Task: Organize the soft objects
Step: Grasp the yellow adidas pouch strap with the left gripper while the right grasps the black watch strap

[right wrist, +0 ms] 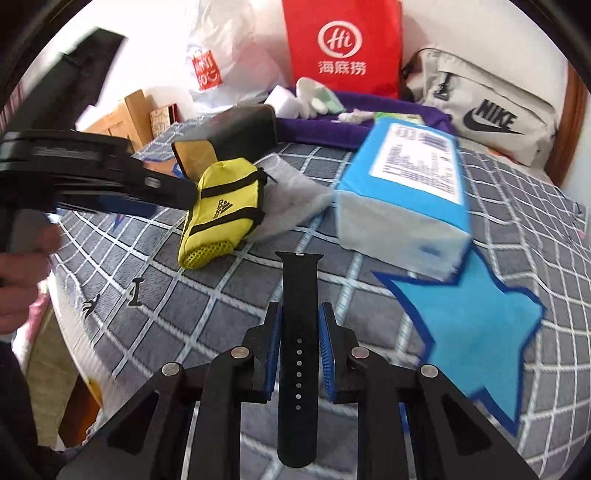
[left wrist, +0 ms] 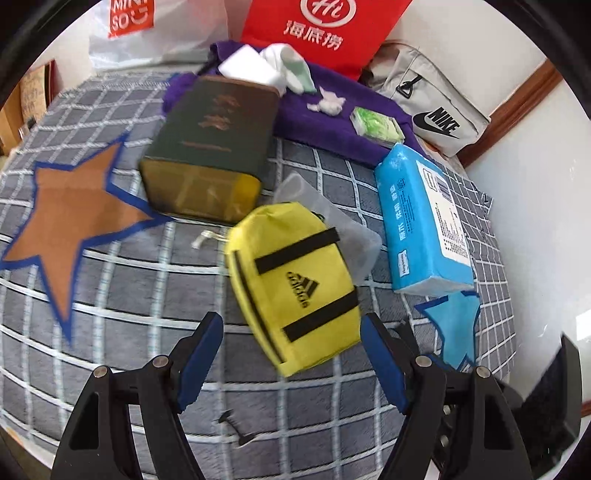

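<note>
A yellow Adidas pouch [left wrist: 295, 288] lies on the grey checked bed cover [left wrist: 129, 295]. My left gripper [left wrist: 291, 332] is open, its blue pads on either side of the pouch's near end, apart from it. The pouch also shows in the right wrist view [right wrist: 221, 210], with the left gripper's black body [right wrist: 110, 177] beside it. My right gripper [right wrist: 299, 317] is shut on a black watch strap [right wrist: 298, 332], held above the cover. A blue tissue pack [left wrist: 424, 221] [right wrist: 406, 192] lies to the right of the pouch.
A dark green box [left wrist: 210, 147] lies behind the pouch. A purple towel [left wrist: 332, 122] at the back carries white socks [left wrist: 288, 66], cotton and a green packet [left wrist: 376, 123]. A red bag [left wrist: 325, 29], a white Miniso bag [left wrist: 147, 29] and a grey Nike bag [left wrist: 432, 107] stand behind. A clear plastic sleeve [left wrist: 343, 229] lies under the pouch.
</note>
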The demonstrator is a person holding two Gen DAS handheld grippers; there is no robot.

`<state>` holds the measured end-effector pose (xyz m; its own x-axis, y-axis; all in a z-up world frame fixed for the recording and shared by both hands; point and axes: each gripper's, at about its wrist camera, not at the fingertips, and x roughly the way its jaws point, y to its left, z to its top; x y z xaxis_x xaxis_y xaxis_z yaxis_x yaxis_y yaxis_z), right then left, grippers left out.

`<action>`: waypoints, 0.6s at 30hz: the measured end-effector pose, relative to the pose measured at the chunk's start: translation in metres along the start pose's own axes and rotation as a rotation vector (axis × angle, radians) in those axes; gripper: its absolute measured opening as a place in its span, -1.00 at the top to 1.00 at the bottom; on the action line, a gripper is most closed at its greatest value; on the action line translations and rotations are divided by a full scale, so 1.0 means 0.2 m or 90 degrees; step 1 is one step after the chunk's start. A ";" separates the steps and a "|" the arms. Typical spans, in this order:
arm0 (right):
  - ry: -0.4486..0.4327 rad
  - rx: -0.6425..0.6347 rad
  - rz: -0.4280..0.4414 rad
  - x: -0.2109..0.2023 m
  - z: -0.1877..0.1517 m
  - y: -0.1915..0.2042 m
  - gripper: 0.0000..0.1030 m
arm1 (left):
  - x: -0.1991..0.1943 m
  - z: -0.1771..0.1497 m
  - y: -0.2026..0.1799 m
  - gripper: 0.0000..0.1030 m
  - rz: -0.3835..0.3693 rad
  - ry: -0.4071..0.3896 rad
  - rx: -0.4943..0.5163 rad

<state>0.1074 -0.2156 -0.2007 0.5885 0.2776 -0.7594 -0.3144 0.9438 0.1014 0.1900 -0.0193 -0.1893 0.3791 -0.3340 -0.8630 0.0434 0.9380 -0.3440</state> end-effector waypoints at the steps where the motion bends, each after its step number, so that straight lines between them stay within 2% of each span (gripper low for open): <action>1: -0.003 0.005 -0.004 -0.01 0.00 -0.01 0.61 | 0.02 0.01 -0.01 -0.46 -0.001 -0.003 -0.011; 5: -0.011 0.024 -0.005 -0.05 -0.02 -0.07 0.61 | 0.06 0.03 -0.06 -0.52 0.015 -0.020 -0.021; 12: -0.008 0.047 0.009 -0.02 -0.03 -0.13 0.61 | 0.17 0.08 -0.12 -0.59 0.096 -0.012 -0.034; 16: 0.003 0.057 0.000 0.02 -0.04 -0.16 0.61 | 0.23 0.08 -0.14 -0.64 0.154 -0.004 -0.001; 18: 0.012 0.061 -0.002 0.05 -0.04 -0.17 0.61 | 0.23 0.07 -0.15 -0.65 0.161 -0.009 0.014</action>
<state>0.1180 -0.2470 -0.2175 0.5752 0.2723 -0.7714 -0.2394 0.9577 0.1596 0.2201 -0.0618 -0.2134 0.3927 -0.0869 -0.9155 -0.0344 0.9934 -0.1091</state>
